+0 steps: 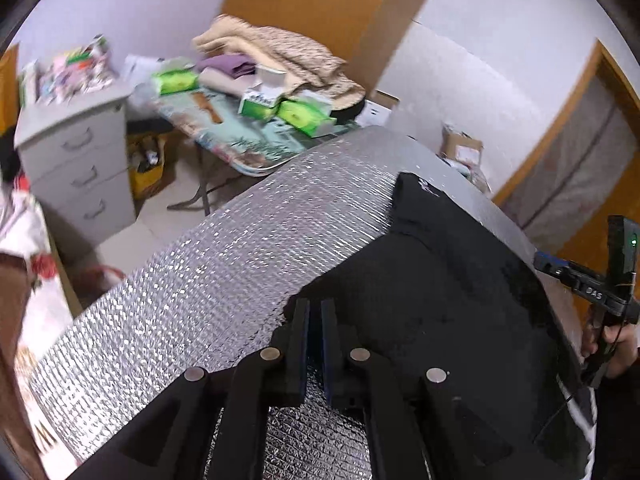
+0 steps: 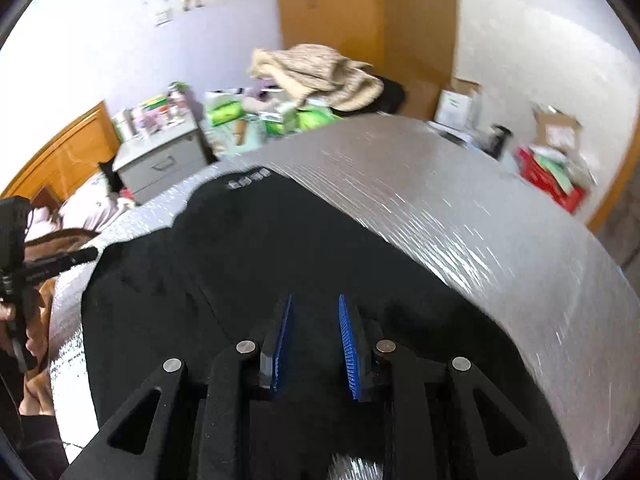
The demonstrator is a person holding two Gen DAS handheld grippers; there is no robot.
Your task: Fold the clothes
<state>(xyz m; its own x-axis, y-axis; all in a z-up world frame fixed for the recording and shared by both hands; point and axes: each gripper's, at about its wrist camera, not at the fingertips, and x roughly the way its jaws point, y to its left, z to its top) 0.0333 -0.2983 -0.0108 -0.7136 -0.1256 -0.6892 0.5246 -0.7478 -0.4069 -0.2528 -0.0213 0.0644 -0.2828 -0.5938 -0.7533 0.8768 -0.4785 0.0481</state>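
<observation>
Left hand-held gripper (image 1: 315,308) (barely parted) over black garment (image 1: 440,300) on foil mat (image 1: 200,280)

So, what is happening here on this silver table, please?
A person holds a gripper in each hand above a black garment that lies spread on a silver foil-covered table, to fold it. The left gripper is over the garment's edge, its jaws only slightly apart and nothing visibly between them. The right gripper hangs open over the cloth and grips nothing. No finished fold shows yet.
</observation>
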